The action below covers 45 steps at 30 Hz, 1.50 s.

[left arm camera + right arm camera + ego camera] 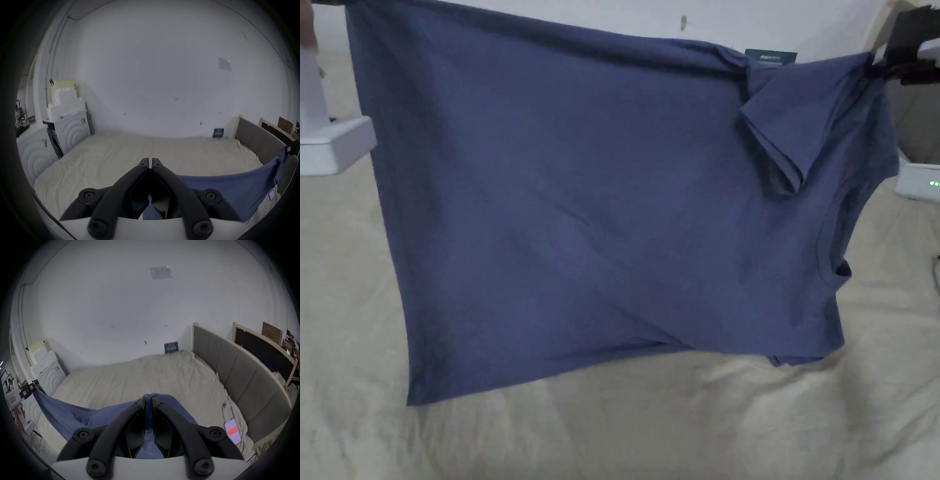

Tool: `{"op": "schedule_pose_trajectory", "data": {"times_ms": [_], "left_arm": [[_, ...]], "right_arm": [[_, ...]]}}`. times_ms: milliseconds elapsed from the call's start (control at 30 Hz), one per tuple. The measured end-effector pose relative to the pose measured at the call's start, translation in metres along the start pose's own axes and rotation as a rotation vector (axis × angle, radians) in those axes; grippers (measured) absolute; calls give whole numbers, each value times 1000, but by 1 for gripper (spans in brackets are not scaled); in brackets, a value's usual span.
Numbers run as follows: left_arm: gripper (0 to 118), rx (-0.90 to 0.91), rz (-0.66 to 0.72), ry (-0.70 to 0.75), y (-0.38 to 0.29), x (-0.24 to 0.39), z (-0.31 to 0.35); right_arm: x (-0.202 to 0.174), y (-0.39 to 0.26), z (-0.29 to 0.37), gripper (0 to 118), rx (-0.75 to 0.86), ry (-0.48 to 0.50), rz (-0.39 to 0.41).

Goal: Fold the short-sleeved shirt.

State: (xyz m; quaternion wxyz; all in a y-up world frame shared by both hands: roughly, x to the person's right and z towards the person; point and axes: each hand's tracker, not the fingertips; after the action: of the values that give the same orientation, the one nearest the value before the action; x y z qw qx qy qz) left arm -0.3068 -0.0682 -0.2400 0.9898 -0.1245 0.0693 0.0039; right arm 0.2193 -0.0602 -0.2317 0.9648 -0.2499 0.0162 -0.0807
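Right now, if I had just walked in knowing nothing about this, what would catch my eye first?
A blue short-sleeved shirt hangs spread in the air above a bed with a cream sheet, stretched sideways between two hand-held tools. The right gripper pinches one end near the sleeve, and the left gripper, its jaws closed, holds the other end. A grey padded headboard runs along the bed's right side.

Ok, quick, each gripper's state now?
Left gripper: shut on the shirt.
Right gripper: shut on the shirt.
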Motion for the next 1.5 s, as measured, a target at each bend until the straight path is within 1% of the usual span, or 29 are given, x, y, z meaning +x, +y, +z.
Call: {"op": "schedule_pose_trajectory", "data": {"times_ms": [133, 200, 233, 300, 333, 400, 533, 633, 733, 833, 933, 1033, 1200, 1267, 1367, 1400, 1500], "left_arm": [[0, 53, 41, 20, 45, 3, 2], [0, 85, 36, 48, 67, 5, -9], [0, 100, 22, 61, 78, 8, -14], [0, 102, -47, 130, 95, 17, -30], [0, 106, -66, 150, 103, 21, -37], [0, 126, -69, 167, 118, 27, -54], [0, 176, -84, 207, 143, 42, -93], [0, 199, -103, 221, 158, 52, -126], [0, 224, -90, 231, 171, 60, -160], [0, 232, -39, 237, 179, 67, -193], [0, 268, -2, 244, 181, 78, -210], [0, 310, 9, 261, 174, 89, -221], [0, 266, -41, 253, 137, 101, -248], [0, 240, -58, 248, 111, 105, -257], [0, 147, -163, 231, 56, 112, -274], [0, 117, -189, 227, 35, 113, -279], [0, -8, -173, 191, -28, 114, -290]], "right_arm": [[-19, 41, 7, 6, 87, -35, 30], [-31, 62, 3, 6, 122, -74, 75], [-37, 73, -1, 6, 135, -97, 109], [-49, 94, -12, 6, 165, -153, 152], [-54, 103, -17, 6, 179, -167, 155], [-58, 124, -34, 6, 194, -169, 141], [-67, 167, -66, 6, 254, -214, 111], [-74, 196, -85, 6, 320, -252, 125], [-77, 223, -99, 6, 401, -267, 131], [-79, 243, -110, 6, 437, -275, 115], [-80, 252, -121, 6, 488, -304, 138], [-76, 252, -135, 6, 498, -308, 143], [-53, 220, -175, 6, 443, -293, 106], [-42, 196, -196, 6, 378, -281, 79], [-23, 151, -230, 6, 270, -268, 54], [-15, 132, -241, 6, 235, -265, 57], [4, 74, -270, 6, 123, -281, 34]]}}
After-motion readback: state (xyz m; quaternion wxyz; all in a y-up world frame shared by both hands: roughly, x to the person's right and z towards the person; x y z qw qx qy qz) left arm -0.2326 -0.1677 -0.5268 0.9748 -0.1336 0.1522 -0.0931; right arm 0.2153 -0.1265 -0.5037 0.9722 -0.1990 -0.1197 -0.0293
